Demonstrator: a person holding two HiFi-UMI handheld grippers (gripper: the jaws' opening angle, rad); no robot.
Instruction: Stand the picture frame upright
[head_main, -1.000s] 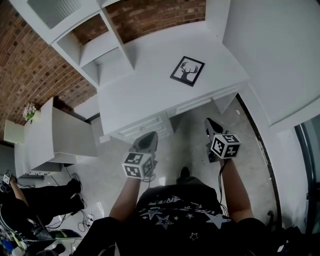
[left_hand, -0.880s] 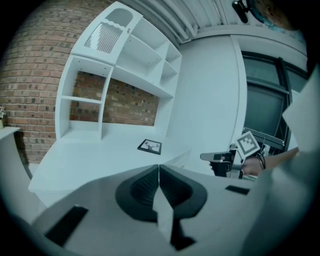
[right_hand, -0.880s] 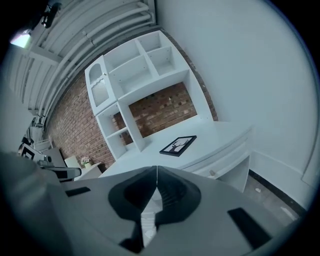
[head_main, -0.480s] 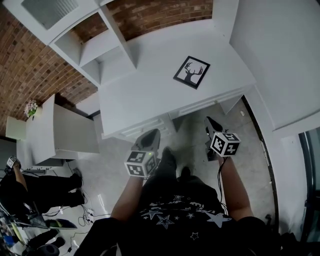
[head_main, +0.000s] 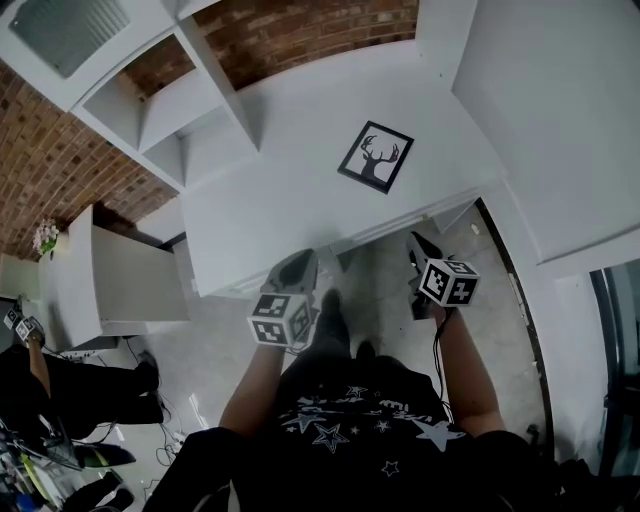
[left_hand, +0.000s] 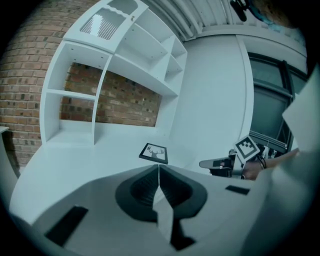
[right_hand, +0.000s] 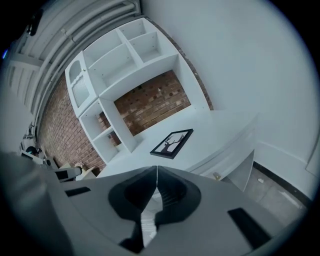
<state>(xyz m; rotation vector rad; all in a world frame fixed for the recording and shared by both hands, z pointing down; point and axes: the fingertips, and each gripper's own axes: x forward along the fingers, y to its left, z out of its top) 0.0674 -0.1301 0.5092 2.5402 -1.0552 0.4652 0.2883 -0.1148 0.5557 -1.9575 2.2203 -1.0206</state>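
A black picture frame (head_main: 375, 157) with a deer silhouette lies flat on the white desk (head_main: 270, 190), toward its right half. The frame (left_hand: 154, 153) shows ahead in the left gripper view, and the frame (right_hand: 172, 143) also ahead in the right gripper view. My left gripper (head_main: 298, 265) hangs at the desk's front edge, jaws shut and empty. My right gripper (head_main: 416, 245) hovers over the floor in front of the desk's right end, also shut with nothing in it. Both stand well short of the frame.
White shelving (head_main: 170, 100) rises at the desk's back left against a brick wall (head_main: 300, 30). A white wall (head_main: 540, 110) bounds the right side. A low white cabinet (head_main: 110, 280) stands left of the desk. Another person (head_main: 30, 370) sits at far left.
Both grippers have moved forward toward the desk; the left one has reached its front edge. The picture frame lies where it was.
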